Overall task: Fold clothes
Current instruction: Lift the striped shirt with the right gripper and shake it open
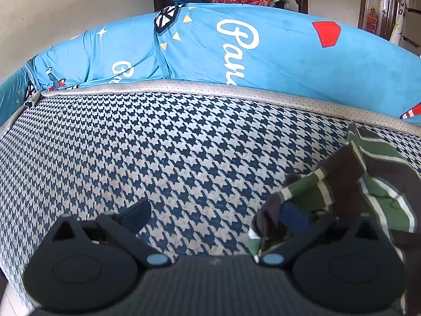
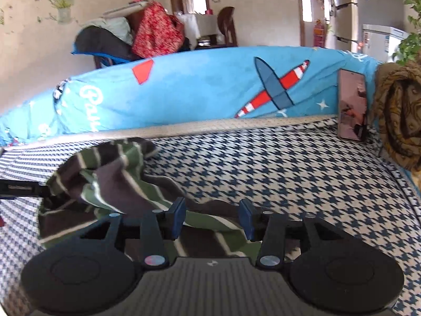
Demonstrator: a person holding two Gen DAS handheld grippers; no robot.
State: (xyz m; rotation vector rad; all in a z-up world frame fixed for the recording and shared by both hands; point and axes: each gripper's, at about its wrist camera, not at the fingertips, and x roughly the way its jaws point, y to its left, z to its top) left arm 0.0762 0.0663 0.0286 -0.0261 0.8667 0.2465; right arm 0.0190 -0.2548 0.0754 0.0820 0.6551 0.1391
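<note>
While spread apart, right fingers (image 2: pixel 179 217) straddle the striped garment (image 2: pixel 118 173).

Houndstooth mattress (image 1: pixel 184 144) filled mid-frame, blue cartoon-print cover (image 1: pixel 263 50) stretched behind it, phone (image 2: pixel 352 105) stood propped at right, brown patterned cloth (image 2: pixel 397 115) hung at far right.

Two grippers (image 1: pixel 214 218) (image 2: pixel 211 217), one striped garment (image 2: pixel 115 173) on the houndstooth surface (image 2: pixel 289 171), one phone (image 2: pixel 352 105) at its far right corner, one brown cloth (image 2: pixel 397 115), one blue cover (image 2: pixel 197 89).
</note>
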